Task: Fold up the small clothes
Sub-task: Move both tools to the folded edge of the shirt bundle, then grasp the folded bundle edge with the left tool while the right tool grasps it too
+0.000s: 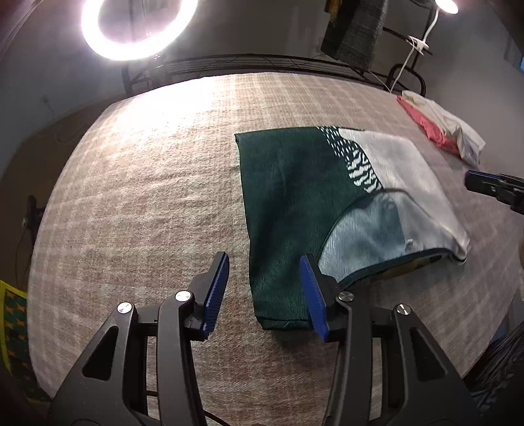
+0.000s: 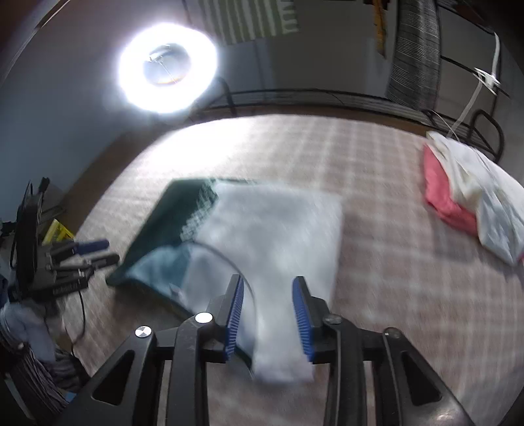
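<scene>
A dark green and white garment (image 1: pixel 288 203) lies folded flat on the checked table cover (image 1: pixel 147 180). My left gripper (image 1: pixel 266 262) hovers over its near left edge, jaws apart, with nothing between the blue pads (image 1: pixel 216 295). In the blurred right wrist view the garment's white part (image 2: pixel 278 229) reaches under my right gripper (image 2: pixel 268 281). That gripper's pads stand apart with white cloth showing in the gap, not pinched. Each gripper also shows in the other's view: the right gripper (image 1: pixel 491 186) at the garment's right, the left gripper (image 2: pixel 91 252) at its left.
A loose pile of red and white clothes (image 1: pixel 442 131) (image 2: pixel 458 203) lies at the table's far right. A ring light (image 1: pixel 137 26) and a black metal rack (image 1: pixel 262 62) stand behind the far edge. Bare table cover (image 2: pixel 409 278) lies right of the garment.
</scene>
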Available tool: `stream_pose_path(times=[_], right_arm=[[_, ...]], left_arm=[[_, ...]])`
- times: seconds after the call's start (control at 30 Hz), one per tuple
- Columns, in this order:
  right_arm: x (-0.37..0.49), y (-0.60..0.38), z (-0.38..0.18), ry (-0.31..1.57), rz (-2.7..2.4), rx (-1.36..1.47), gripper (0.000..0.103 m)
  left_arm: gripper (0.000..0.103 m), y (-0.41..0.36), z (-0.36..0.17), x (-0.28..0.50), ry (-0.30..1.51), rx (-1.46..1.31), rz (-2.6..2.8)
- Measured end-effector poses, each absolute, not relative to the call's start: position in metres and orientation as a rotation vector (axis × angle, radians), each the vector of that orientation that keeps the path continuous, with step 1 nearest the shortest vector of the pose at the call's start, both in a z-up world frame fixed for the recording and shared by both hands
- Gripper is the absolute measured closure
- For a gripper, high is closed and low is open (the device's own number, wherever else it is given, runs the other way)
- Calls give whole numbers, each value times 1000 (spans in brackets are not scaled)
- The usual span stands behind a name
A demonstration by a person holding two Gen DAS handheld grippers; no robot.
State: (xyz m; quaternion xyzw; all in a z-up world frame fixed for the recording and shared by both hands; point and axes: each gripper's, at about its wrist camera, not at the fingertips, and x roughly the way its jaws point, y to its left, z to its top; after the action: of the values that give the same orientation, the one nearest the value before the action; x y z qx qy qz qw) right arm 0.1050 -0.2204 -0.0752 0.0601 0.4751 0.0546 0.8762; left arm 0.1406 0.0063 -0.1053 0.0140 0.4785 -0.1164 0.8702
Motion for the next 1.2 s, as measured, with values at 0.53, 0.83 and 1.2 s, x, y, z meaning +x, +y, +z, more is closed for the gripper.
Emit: stream_pose_path(times=[0.53,0.83,1.2], right_arm=[[214,-143,-114,1066,259,89,90],[211,-148,-129,1118,278,129,71],[156,-280,-116,1064,174,543,50]], left_arm=[[57,-5,-129,157,1102,-35,-312],[57,37,-125,168,1148,-253,-292],[52,104,-149,179,1245,-725,-322]])
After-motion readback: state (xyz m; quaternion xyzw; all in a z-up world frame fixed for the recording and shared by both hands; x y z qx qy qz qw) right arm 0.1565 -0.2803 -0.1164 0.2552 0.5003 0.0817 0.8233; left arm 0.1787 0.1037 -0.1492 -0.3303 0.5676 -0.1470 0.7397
